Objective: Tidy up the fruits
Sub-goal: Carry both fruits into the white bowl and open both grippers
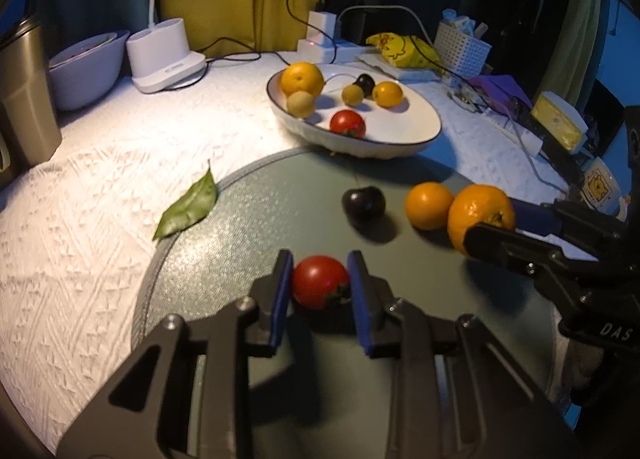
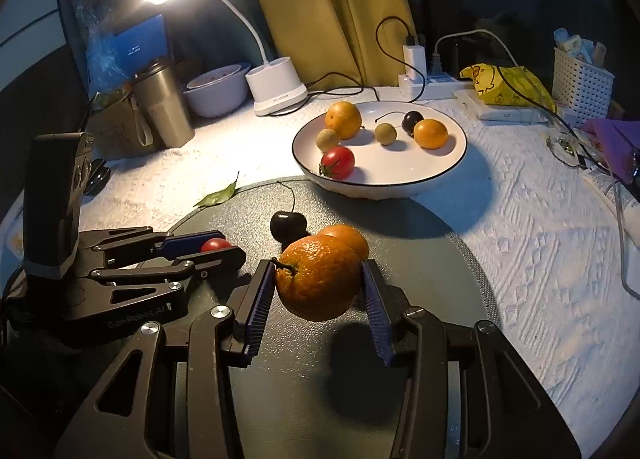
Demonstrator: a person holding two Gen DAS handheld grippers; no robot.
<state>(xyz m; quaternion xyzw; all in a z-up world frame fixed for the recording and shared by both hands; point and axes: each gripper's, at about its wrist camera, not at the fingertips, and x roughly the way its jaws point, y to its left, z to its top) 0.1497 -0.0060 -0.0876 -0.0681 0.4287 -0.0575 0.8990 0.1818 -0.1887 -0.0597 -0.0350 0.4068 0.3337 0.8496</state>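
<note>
My left gripper [image 1: 320, 259] is shut on a red tomato [image 1: 320, 281] low over the round dark mat [image 1: 248, 219]. My right gripper [image 2: 318, 265] is shut on a large orange [image 2: 318, 279] with a stem, which hangs just above the mat over its own shadow. Behind it on the mat lie a smaller orange [image 2: 350, 237] and a dark cherry [image 2: 288, 225]. The white plate [image 2: 400, 183] beyond the mat holds two oranges, a tomato, a cherry and two pale round fruits. In the left wrist view the right gripper [image 1: 496, 219] reaches in from the right.
A green leaf [image 1: 188, 209] lies at the mat's left edge on the white textured cloth. At the back stand a white lamp base [image 2: 276, 89], a steel tumbler [image 2: 162, 107], a pale bowl [image 2: 218, 91], a power strip [image 2: 432, 83], a yellow bag [image 2: 508, 87] and a white basket [image 2: 580, 79].
</note>
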